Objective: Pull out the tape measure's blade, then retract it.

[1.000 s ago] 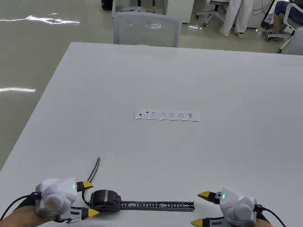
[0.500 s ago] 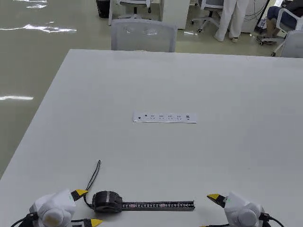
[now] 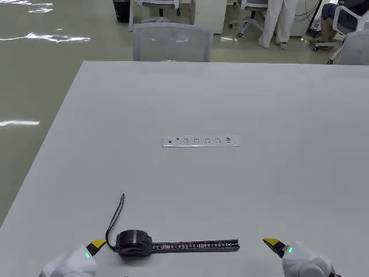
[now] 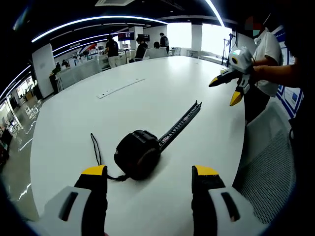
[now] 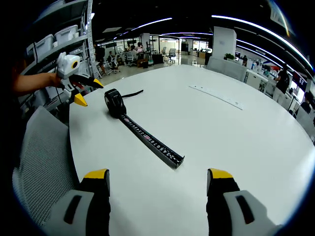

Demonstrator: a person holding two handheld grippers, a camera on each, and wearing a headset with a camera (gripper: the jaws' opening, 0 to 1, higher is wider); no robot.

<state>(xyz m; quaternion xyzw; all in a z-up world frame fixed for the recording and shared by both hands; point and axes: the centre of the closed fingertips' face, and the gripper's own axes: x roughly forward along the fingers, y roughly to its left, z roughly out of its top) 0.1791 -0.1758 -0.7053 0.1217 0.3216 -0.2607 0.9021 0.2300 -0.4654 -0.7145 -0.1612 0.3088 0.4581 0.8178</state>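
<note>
White workbench (image 3: pixel 259 104), tape measure lying along its near edge with the blade out, between two wide-open grippers.

On the near left sits the black round tape-measure case (image 3: pixel 134 242), its thin black wrist strap (image 3: pixel 115 216) trailing toward the far side. The dark blade (image 3: pixel 196 246) runs flat to the right and carries a white printed scale whose numerals are too small to read; no brand can be read on the case. The left gripper (image 4: pixel 149 171), with yellow-tipped jaws spread wide and holding nothing, is just near of the case. The right gripper (image 5: pixel 158 173), equally wide and empty, faces the blade's hooked end, apart from it. Mid-table lies a white flush socket strip (image 3: pixel 200 141), and a grey mesh chair (image 3: pixel 168 41) stands at the far edge.
</note>
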